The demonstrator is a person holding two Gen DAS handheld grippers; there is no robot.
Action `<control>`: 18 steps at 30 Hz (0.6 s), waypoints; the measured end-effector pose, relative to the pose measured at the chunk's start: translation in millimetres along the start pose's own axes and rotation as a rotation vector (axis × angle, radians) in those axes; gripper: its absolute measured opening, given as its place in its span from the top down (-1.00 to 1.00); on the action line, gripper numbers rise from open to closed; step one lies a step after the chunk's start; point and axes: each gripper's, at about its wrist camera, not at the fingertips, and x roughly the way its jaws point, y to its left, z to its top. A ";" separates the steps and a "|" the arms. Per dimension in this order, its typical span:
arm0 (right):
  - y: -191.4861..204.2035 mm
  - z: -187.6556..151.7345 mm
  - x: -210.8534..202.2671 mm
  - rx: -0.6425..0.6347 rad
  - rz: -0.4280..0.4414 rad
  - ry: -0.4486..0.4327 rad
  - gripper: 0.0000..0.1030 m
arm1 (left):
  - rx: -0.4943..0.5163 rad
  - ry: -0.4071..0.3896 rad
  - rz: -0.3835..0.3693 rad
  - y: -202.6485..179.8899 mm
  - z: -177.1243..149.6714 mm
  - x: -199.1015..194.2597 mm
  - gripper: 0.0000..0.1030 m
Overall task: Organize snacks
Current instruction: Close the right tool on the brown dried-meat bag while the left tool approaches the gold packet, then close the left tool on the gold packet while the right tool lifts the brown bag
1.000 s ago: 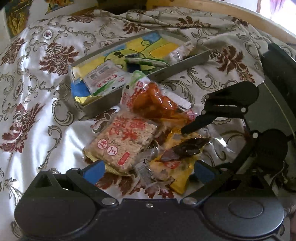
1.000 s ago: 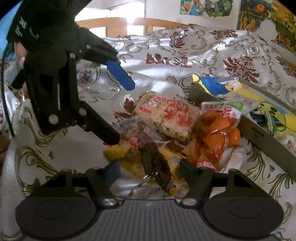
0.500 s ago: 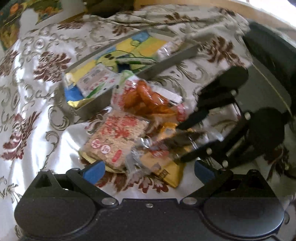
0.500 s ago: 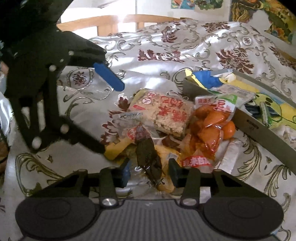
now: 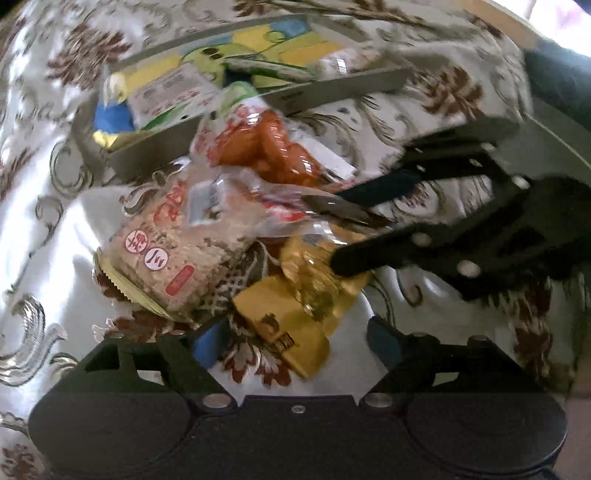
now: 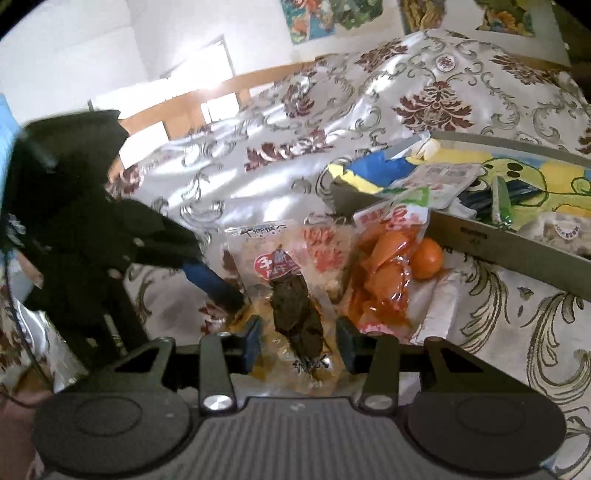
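Beside the tray (image 6: 517, 251) — orange snack bag (image 6: 388, 273), rice-cake pack (image 5: 173, 254), yellow packets (image 5: 284, 314).

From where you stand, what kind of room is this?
Probably a bedroom at home: the snack packets lie on a satiny floral bedspread, a wooden bed frame runs behind it, and colourful pictures hang on the wall.
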 end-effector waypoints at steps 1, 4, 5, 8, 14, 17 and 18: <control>-1.0 -0.5 -1.8 0.005 0.006 -0.012 0.08 | -0.019 -0.006 0.002 2.7 1.5 1.4 -0.61; -4.6 -0.3 -6.5 0.016 0.015 -0.045 0.08 | -0.021 -0.013 0.018 3.3 5.9 9.1 -0.62; -7.0 -0.2 -8.3 0.023 0.019 -0.058 0.08 | 0.002 -0.014 0.028 0.5 6.9 11.8 -0.64; -13.6 -0.4 -12.7 0.047 0.034 -0.094 0.07 | 0.115 -0.021 0.068 -13.7 7.1 19.6 -0.68; -22.7 1.7 -16.6 0.086 0.051 -0.142 0.06 | 0.304 -0.033 0.090 -34.1 10.6 26.7 -0.44; -22.0 2.7 -16.4 0.083 0.048 -0.147 0.06 | 0.341 -0.029 0.089 -40.3 10.4 25.9 -0.27; -21.3 2.4 -17.1 0.082 0.047 -0.149 0.06 | 0.350 -0.030 0.096 -42.5 9.8 24.8 -0.24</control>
